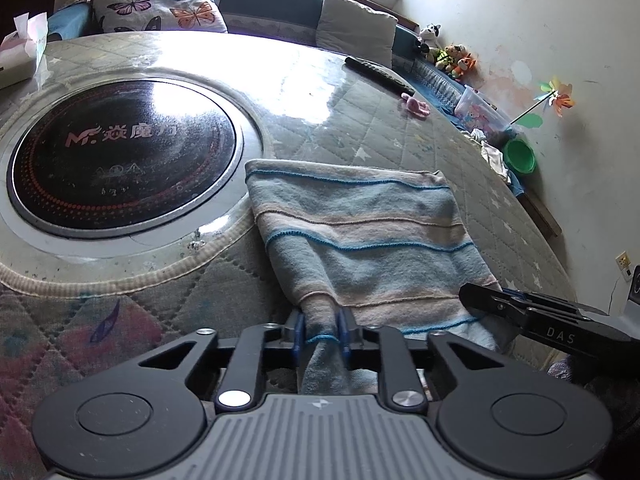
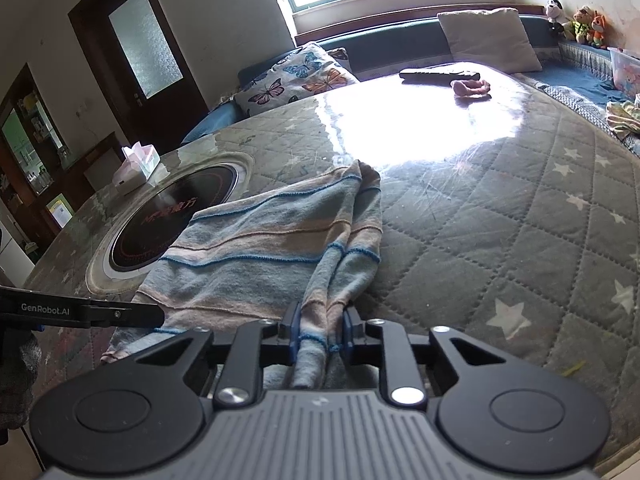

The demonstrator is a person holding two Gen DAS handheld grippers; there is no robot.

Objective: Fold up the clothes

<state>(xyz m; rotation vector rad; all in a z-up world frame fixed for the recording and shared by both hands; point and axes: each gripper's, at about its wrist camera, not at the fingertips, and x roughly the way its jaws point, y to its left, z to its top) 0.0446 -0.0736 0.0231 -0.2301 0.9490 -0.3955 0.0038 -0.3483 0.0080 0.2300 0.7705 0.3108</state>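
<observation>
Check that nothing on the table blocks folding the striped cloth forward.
Nothing visible does. Both the left gripper and right gripper are shut on the striped cloth; the remote and pink toy lie far beyond it.

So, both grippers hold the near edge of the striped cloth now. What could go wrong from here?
1. The left gripper and right gripper each pinch only a bunched bit of the blue-and-beige striped cloth, so the cloth may slip out when lifted.
2. Its far corner lies over the rim of the round black cooktop; dragging could snag there.
3. The right side is already creased, so the fold may come out uneven.
</observation>
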